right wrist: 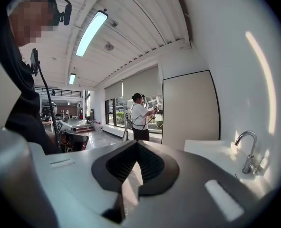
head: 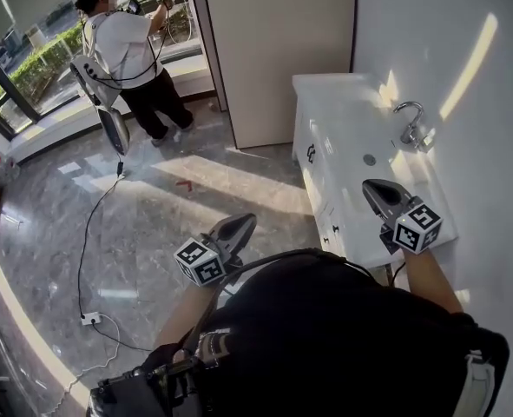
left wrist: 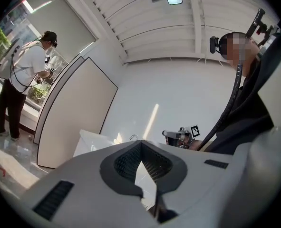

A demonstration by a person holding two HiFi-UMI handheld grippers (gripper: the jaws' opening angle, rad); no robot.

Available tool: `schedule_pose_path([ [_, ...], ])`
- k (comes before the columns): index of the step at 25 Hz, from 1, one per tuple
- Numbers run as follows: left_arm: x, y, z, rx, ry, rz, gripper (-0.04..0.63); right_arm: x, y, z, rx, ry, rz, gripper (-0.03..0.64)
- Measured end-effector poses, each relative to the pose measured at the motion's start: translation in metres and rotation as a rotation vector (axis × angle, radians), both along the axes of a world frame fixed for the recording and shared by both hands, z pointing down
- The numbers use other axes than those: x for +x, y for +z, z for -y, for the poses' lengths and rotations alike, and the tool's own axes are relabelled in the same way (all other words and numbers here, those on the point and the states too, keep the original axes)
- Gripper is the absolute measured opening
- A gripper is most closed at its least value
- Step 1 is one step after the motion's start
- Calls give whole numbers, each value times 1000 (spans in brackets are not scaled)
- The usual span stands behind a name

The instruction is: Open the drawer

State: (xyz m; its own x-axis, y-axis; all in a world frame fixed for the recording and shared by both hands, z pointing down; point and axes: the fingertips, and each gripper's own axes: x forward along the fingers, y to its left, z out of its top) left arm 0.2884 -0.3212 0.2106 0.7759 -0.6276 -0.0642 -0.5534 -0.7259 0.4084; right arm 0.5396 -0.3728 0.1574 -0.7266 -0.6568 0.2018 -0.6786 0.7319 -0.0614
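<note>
Basin in the white vanity top, centre right of frame, showed only its drain. Drawer sat shut in the cabinet front, which faced frame-left, its long axis running top to bottom. Left gripper and right gripper were both clenched on nothing, apart from the drawer.

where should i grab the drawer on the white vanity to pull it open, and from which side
Grip the small dark handle on the vanity's front face: nothing else on that flat white panel offers a hold. Come from the floor side, at the head view's left, facing that panel, jaws either side of the handle. Its exact shape is too small to tell.
</note>
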Motion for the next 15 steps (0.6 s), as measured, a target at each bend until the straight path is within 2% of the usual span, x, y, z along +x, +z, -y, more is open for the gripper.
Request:
schedule_pose_path([
  [6, 24, 11, 2, -31, 13, 98, 0, -1, 25, 4, -28, -45, 56, 2],
  [15, -4, 31, -5, -101, 23, 164, 0, -58, 62, 4, -109, -103, 70, 2],
])
